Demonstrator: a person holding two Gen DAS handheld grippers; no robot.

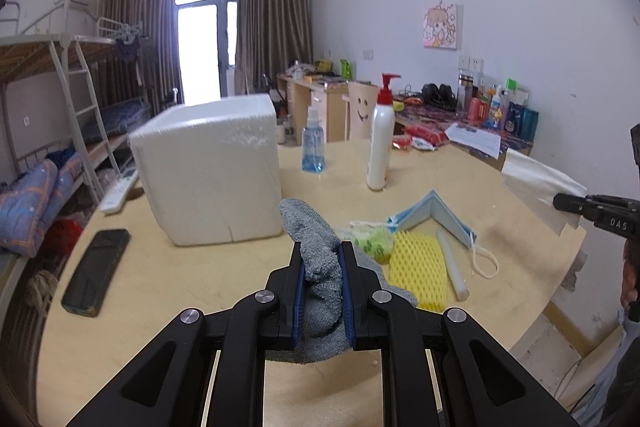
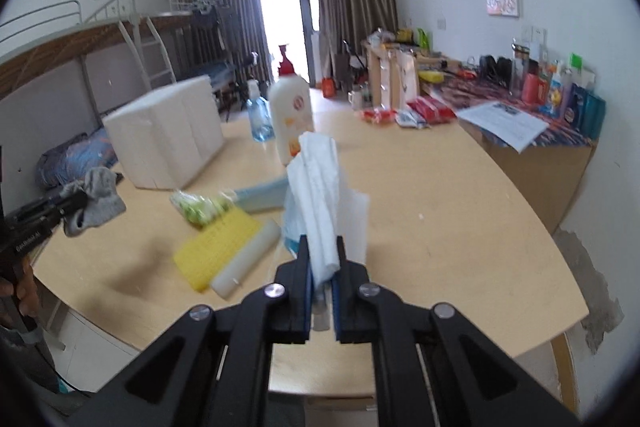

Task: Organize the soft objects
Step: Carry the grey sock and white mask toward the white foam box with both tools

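I am holding the left gripper (image 1: pixel 322 259) clamped on a grey knitted sock (image 1: pixel 316 247), which is bunching between the blue pads and hanging clear above the pale wooden tabletop (image 1: pixel 160 279). My right gripper (image 2: pixel 323 255) is pinching a white folded tissue pack in clear plastic wrap (image 2: pixel 320 187), lifted off the tabletop; its jaws are pressing close together on the wrap. Lying on the tabletop between the two grippers are a yellow foam fruit net (image 1: pixel 418 273), a white foam cylinder (image 1: pixel 450 263) touching the net's side, a blue pleated face mask (image 1: pixel 432 215) and a small green-patterned mesh pouch (image 1: pixel 372 239). A white foam box (image 1: pixel 208 171) is sitting toward the far left edge of the tabletop.
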